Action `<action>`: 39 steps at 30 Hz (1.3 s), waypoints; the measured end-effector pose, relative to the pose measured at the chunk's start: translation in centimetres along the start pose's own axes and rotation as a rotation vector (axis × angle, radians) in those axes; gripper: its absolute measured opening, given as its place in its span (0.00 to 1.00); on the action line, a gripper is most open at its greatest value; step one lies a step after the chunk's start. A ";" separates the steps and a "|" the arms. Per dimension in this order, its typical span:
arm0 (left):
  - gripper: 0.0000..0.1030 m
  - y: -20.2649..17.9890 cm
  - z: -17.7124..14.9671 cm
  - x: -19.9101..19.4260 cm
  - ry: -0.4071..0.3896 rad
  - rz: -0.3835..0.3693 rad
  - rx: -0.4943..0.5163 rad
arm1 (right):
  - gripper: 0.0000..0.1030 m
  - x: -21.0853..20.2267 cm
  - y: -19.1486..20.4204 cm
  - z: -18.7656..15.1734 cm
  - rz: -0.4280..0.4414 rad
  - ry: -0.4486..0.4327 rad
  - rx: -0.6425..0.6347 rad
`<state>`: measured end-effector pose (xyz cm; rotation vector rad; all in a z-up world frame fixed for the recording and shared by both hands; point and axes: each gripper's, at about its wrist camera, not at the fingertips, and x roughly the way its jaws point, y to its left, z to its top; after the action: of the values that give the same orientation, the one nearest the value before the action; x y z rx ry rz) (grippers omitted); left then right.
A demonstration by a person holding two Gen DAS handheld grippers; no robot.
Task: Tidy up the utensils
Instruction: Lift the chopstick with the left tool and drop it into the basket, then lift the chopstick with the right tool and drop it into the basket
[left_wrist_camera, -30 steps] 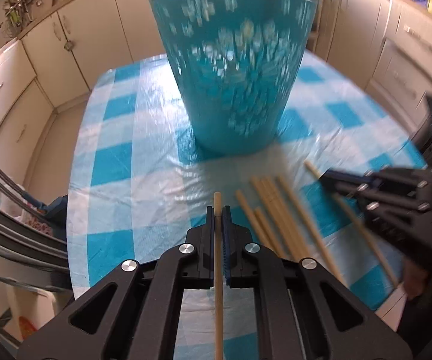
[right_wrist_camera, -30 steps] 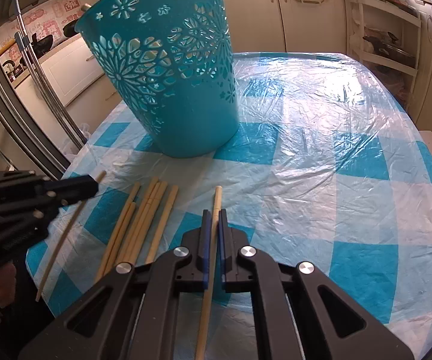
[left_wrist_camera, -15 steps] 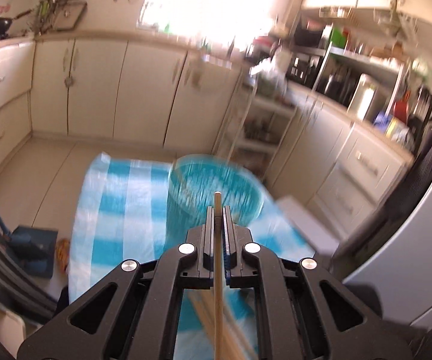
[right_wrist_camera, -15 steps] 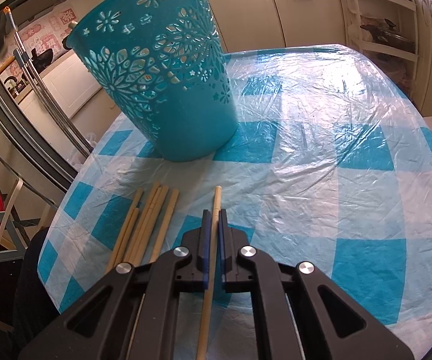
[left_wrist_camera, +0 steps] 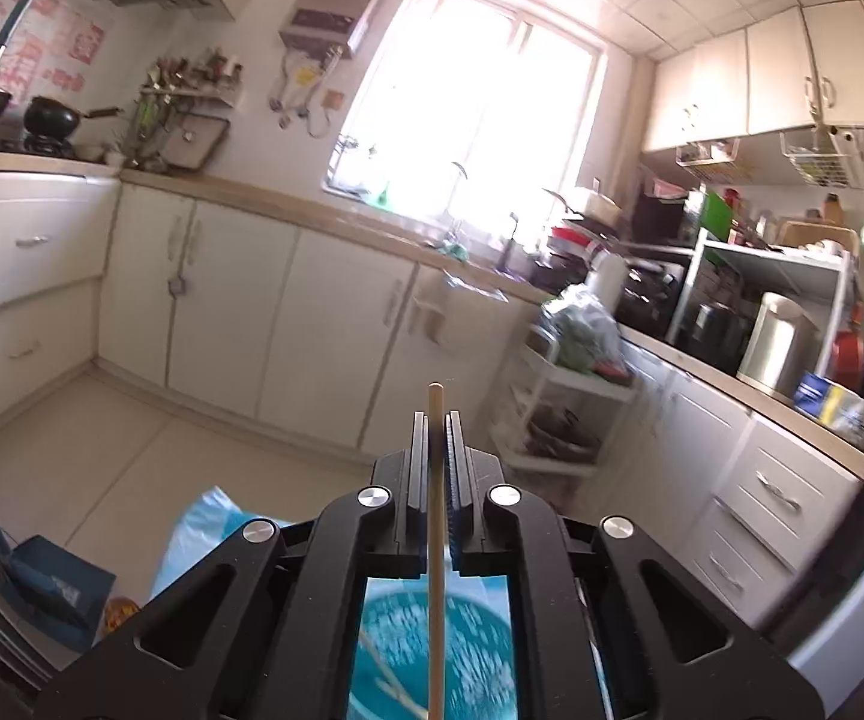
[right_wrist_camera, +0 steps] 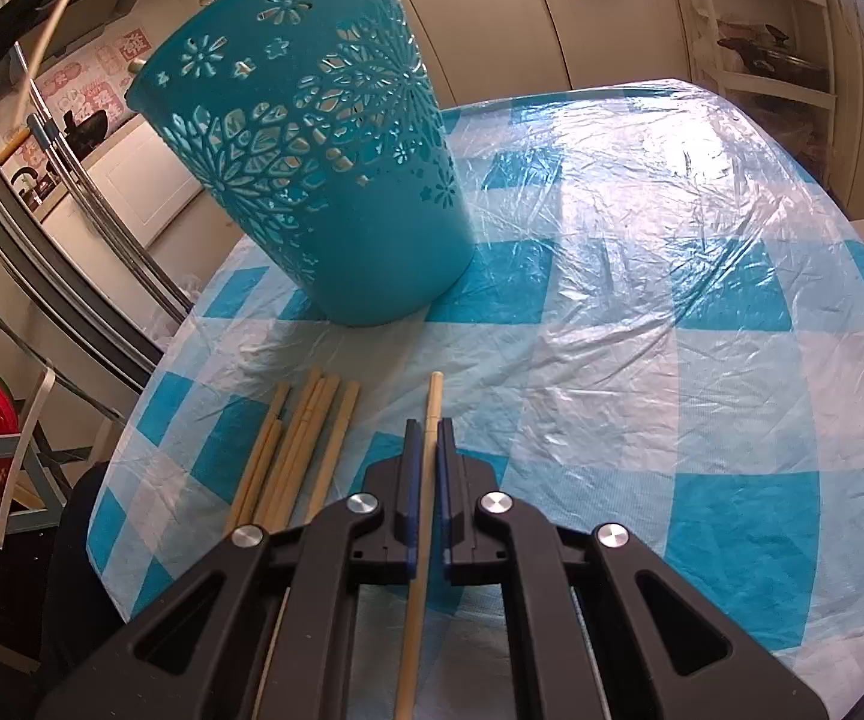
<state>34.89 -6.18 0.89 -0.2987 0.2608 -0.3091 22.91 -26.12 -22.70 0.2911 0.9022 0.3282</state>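
Here, both claws clamp chopsticks, basket seemingly below

teal basket [right_wrist_camera: 336,180]: smooth plastic, slight sheen, cut-out flower pattern. chopsticks on desk [right_wrist_camera: 300,450]: pale matt wood or bamboo, can't tell which. chopstick [right_wrist_camera: 426,480] in right tool [right_wrist_camera: 426,438]: same matt finish. chopstick [left_wrist_camera: 435,510] in left tool [left_wrist_camera: 435,438]: same. both tools: matt black plastic with shiny metal screws, blue pad lining on the right one. desk cover [right_wrist_camera: 642,300]: glossy, wrinkled clear plastic film over blue-white check. kettle [left_wrist_camera: 774,342]: brushed metal.
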 end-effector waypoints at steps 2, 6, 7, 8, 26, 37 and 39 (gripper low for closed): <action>0.05 -0.2 0.1 1.2 -0.023 0.029 0.008 | 0.05 0.0 0.0 0.0 0.001 -0.001 0.002; 0.05 -0.1 -0.5 3.0 -0.045 0.069 0.026 | 0.05 -0.1 0.0 0.0 0.003 -0.001 0.006; 0.05 0.0 -0.7 3.5 -0.050 0.082 0.031 | 0.05 -0.1 -0.1 0.0 0.004 -0.001 0.007; 0.05 0.2 -1.0 3.9 -0.054 0.091 0.030 | 0.05 -0.1 -0.1 -0.1 0.004 -0.001 0.007; 0.05 1.2 -6.5 5.3 0.088 0.144 0.107 | 0.05 0.0 -0.1 -0.1 0.005 -0.001 0.008; 0.64 3.1 -9.4 -1.8 0.143 0.218 0.151 | 0.06 -0.1 0.0 -0.1 0.006 -0.002 0.005; 0.69 4.2 -10.4 -3.4 0.158 0.244 0.149 | 0.06 -0.1 0.3 -0.1 -0.005 0.000 -0.005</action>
<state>29.81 -3.75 -9.35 -0.0937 0.4234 -0.1098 22.72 -25.92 -22.58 0.2841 0.9015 0.3257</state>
